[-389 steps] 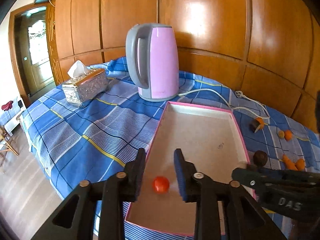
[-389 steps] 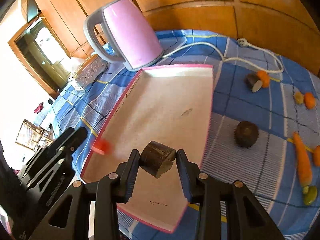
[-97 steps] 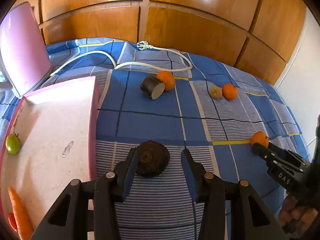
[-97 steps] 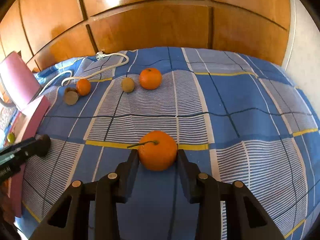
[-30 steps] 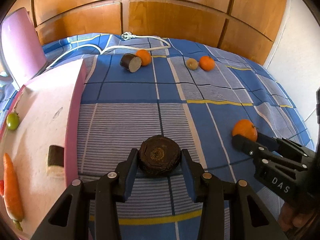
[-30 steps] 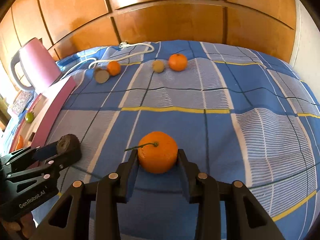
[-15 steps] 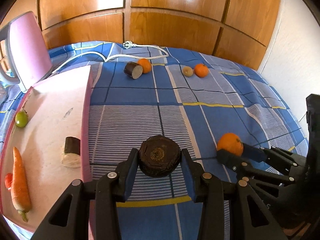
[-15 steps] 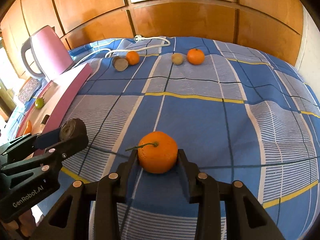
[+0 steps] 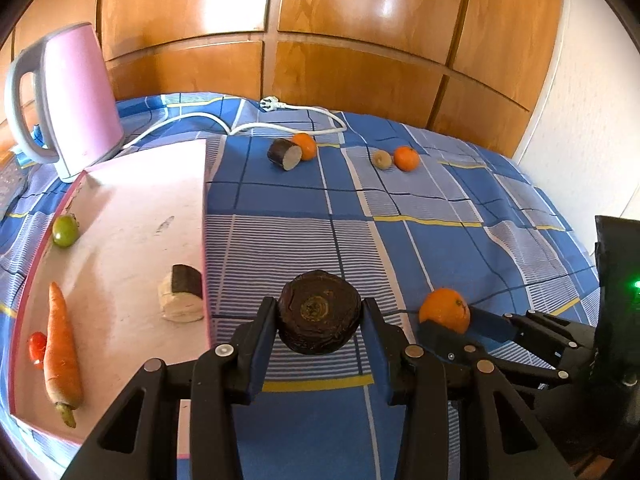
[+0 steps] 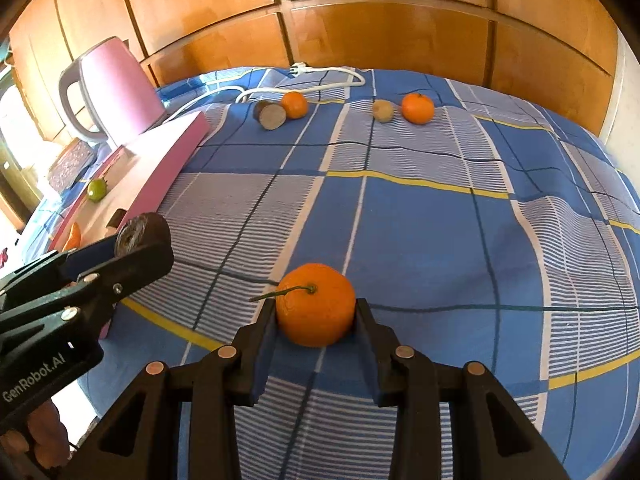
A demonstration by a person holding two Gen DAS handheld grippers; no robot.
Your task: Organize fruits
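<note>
My left gripper is shut on a dark brown round fruit and holds it above the blue checked cloth, just right of the pink tray. My right gripper is shut on an orange with a stem, also lifted; it shows in the left wrist view at the right. The tray holds a carrot, a red tomato, a green fruit and a cut dark piece.
A pink kettle stands behind the tray, its white cord running along the back. On the cloth at the back lie a cut dark piece, two oranges and a small brownish fruit. Wooden panels behind.
Both grippers have risen and drawn back toward the tray side with their fruits still held. More of the tray and kettle shows now.
</note>
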